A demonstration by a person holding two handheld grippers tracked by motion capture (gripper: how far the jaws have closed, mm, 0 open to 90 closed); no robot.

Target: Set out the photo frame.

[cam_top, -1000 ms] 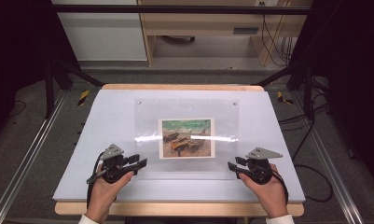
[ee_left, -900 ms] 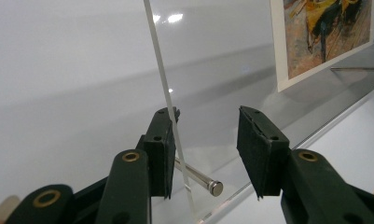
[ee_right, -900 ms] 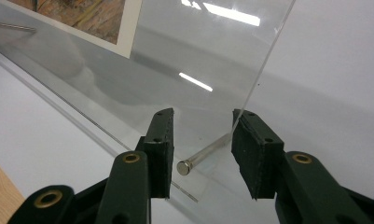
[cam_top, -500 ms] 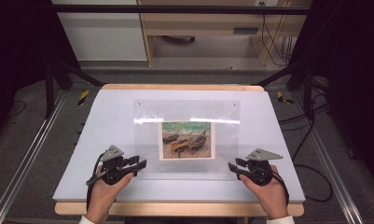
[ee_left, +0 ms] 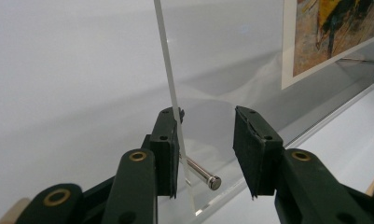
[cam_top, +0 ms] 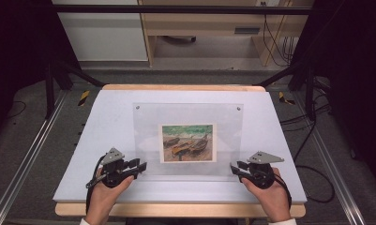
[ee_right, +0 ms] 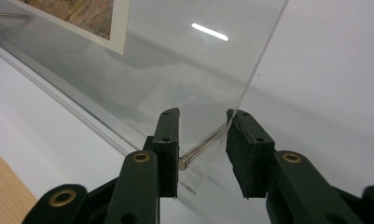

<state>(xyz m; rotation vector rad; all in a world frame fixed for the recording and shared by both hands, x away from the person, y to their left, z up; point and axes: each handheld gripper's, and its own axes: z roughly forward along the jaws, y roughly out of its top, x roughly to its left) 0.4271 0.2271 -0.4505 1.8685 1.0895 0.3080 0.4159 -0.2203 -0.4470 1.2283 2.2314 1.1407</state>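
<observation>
A clear acrylic panel (cam_top: 190, 115) lies on the white table (cam_top: 108, 112), with a small painted picture of boats (cam_top: 188, 143) under its middle. My left gripper (cam_top: 141, 165) sits at the panel's near left corner, open. In the left gripper view, the panel's edge (ee_left: 168, 70) and a metal standoff pin (ee_left: 201, 173) stand between the jaws of the left gripper (ee_left: 206, 112). My right gripper (cam_top: 233, 167) sits at the near right corner, open. In the right gripper view the right gripper (ee_right: 203, 113) straddles the corner, and a pin (ee_right: 201, 148) touches one pad.
Two screw heads (cam_top: 137, 107) mark the panel's far corners. The table's wooden front edge (cam_top: 176, 210) lies just below the hands. Metal rails (cam_top: 28, 159) run along both sides, cables (cam_top: 312, 126) trail on the floor at right, and a wooden cabinet (cam_top: 204, 23) stands behind.
The picture and panel sit slightly nearer the person than a second ago. The left gripper has edged right toward the corner. The right gripper has barely moved.
</observation>
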